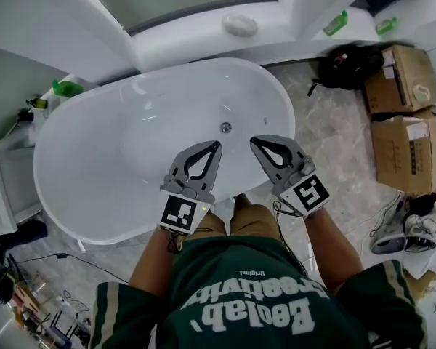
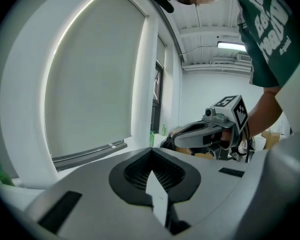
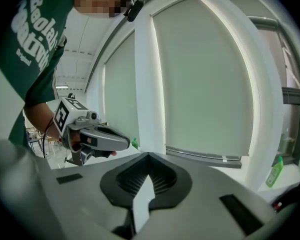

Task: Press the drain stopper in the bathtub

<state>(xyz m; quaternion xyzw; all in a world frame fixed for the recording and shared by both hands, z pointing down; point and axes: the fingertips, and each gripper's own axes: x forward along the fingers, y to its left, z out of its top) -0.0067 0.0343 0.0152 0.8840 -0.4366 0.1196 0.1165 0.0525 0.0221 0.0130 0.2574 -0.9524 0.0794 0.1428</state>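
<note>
The white oval bathtub (image 1: 94,166) fills the middle of the head view. Its small round metal drain stopper (image 1: 225,127) sits on the tub floor, just beyond the two gripper tips. My left gripper (image 1: 217,145) is shut and empty, held over the tub's near side, pointing at the stopper from the lower left. To its right, my right gripper (image 1: 253,140) is also shut and empty. Neither touches the stopper. In the left gripper view the shut left gripper (image 2: 151,151) faces the window, with the right gripper (image 2: 210,131) beside it. The right gripper view shows the shut right gripper (image 3: 149,156) and the left gripper (image 3: 97,136).
Cardboard boxes (image 1: 403,78) and a black bag (image 1: 349,64) stand on the floor right of the tub. Green bottles (image 1: 336,22) rest on the window ledge behind it. Shoes (image 1: 410,231) and cables lie at the right; clutter sits at the lower left.
</note>
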